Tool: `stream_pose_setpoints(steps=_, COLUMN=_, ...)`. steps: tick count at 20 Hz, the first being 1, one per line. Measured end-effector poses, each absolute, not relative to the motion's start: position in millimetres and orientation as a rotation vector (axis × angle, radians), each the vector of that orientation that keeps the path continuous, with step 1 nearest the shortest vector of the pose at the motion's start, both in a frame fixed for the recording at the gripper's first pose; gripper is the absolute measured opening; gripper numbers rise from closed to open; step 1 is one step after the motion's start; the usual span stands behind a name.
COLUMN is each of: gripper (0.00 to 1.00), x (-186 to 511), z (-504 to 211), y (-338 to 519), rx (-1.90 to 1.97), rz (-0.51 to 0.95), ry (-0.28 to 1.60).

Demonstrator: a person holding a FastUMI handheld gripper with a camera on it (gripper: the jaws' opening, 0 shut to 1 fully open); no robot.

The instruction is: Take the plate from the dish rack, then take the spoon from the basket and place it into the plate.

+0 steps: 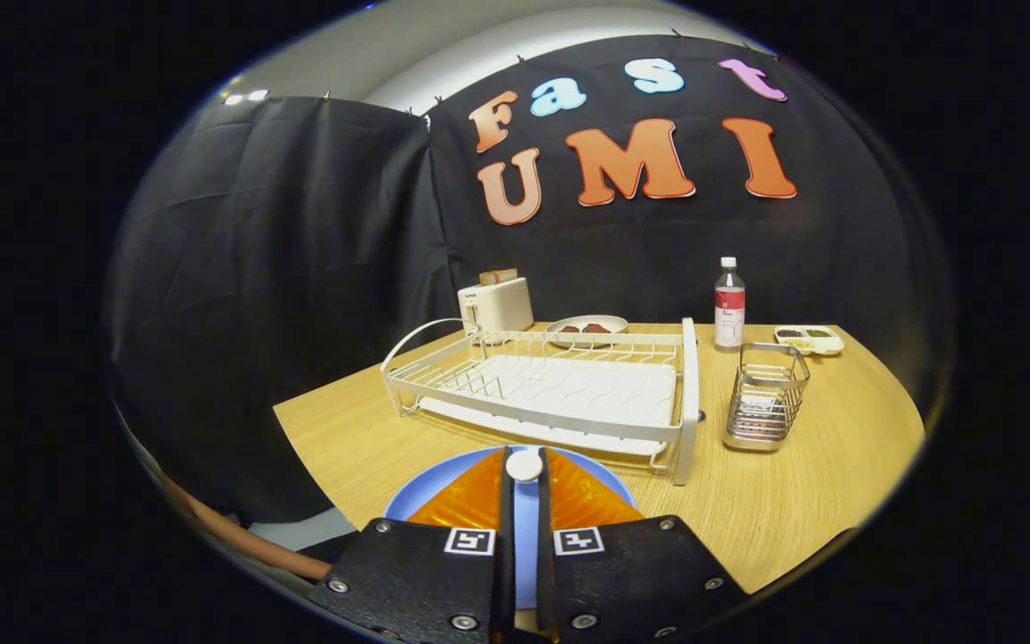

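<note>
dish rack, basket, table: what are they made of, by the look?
Dish rack: white coated wire over a matte white tray, probably plastic. Basket: bare shiny metal wire, likely steel. Table: pale wood-grain top, wood or laminate, can't tell. The tool is shut on a white spoon over the blue plate.

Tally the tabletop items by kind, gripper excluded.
Dish rack: 1
Wire basket: 1
Plates: 2, blue plate under the fingers, plate with food behind the rack
Toaster: 1
Bottle: 1
Condiment tray: 1
Spoon, held by the gripper: 1
Total: 8
</note>
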State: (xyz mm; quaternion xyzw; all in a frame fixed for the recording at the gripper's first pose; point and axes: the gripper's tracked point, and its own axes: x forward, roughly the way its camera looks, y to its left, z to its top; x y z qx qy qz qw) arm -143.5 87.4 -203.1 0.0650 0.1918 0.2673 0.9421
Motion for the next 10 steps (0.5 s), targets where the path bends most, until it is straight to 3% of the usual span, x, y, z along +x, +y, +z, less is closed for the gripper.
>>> stream_pose_setpoints(steps=5, gripper=0.14, x=-151, z=-213, y=90, rx=0.162, rz=0.568, ry=0.451)
stream_pose_setpoints(steps=10, gripper=0.31, x=-150, z=-211, y=89, rx=0.14, rz=0.572, ry=0.445)
